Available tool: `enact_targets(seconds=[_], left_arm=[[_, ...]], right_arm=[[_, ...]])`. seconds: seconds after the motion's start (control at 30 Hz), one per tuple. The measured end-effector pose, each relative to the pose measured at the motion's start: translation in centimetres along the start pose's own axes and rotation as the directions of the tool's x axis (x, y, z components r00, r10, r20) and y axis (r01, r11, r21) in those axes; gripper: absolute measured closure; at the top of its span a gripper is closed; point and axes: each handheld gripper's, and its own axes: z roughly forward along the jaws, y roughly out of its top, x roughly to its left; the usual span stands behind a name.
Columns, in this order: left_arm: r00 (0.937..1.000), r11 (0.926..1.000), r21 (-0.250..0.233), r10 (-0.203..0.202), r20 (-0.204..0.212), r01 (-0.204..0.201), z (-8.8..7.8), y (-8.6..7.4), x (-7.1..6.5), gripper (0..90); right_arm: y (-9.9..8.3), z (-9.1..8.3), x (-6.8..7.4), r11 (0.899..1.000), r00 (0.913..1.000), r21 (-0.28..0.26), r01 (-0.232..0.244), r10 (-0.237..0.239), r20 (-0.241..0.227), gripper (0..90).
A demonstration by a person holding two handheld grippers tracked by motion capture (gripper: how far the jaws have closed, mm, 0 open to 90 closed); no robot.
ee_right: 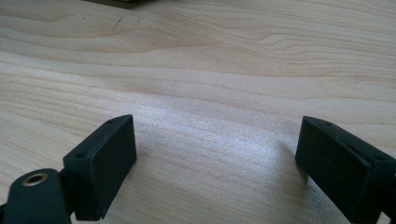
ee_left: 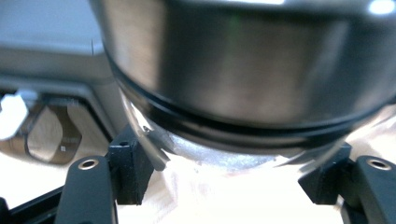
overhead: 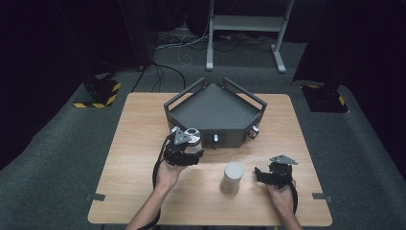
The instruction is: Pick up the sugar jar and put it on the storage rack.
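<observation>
I am working at a pale wooden table [overhead: 143,124], and the biggest thing on it is sitting at the far middle: a dark grey tray [overhead: 213,108] with raised rails and a front that comes to a shallow point toward me. Nearer to me, right of centre, a plain light-coloured cylinder [overhead: 232,178] is standing upright on the bare wood, apart from the tray and just to the left of my right gripper [overhead: 262,175]. That gripper is resting low over the table in my right hand [overhead: 282,199], and in the right gripper view its jaws are standing wide apart with nothing but wood grain between them. My left gripper [overhead: 192,149] is sitting close to the tray's front left corner, held in my left hand [overhead: 168,175]. It is reaching around a round jar with a metal lid [overhead: 192,136]; in the left gripper view the brushed steel band of that lid [ee_left: 243,60] is looming just above the jaws, with a black ring and clear glass beneath it. The two jaw pads [ee_left: 128,170] are sitting on either side of the glass, the left one touching or nearly touching it; I cannot tell whether they are actually pressing on it.
</observation>
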Motion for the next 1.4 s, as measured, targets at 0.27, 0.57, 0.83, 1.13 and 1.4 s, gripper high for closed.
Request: enact_targets(seconds=[0.27, 0.57, 0.83, 1.13, 1.4], left_arm=[[0.9998, 0.9997, -0.017, 0.018, 0.004, -0.018, -0.4, 3.1, 0.5, 31.5], [0.9848, 0.9676, -0.184, -0.173, 0.013, 0.173, 1.3, 3.9, -0.4, 31.5], [0.9997, 0.9990, -0.045, -0.002, -0.024, 0.001, 1.3, 7.3, 2.1, 31.5], [0.9510, 0.9181, -0.272, -0.308, -0.029, 0.289, 4.9, 5.7, 0.2, 31.5], [0.9471, 0.9197, -0.263, -0.316, -0.056, 0.291, 6.1, 5.9, 0.4, 31.5]], right_arm=[[0.0, 0.0, 0.0, 1.000, 1.0000, -0.001, 0.001, -0.001, -0.001, 11.9], [0.0, 0.0, 0.0, 1.000, 1.0000, 0.000, 0.000, 0.000, -0.001, 11.8], [0.0, 0.0, 0.0, 1.000, 1.0000, 0.000, 0.000, 0.000, -0.002, 11.8], [0.0, 0.0, 0.0, 1.000, 1.0000, 0.000, 0.000, 0.000, -0.002, 11.8], [0.0, 0.0, 0.0, 1.000, 1.0000, 0.000, 0.000, 0.000, -0.002, 11.9]])
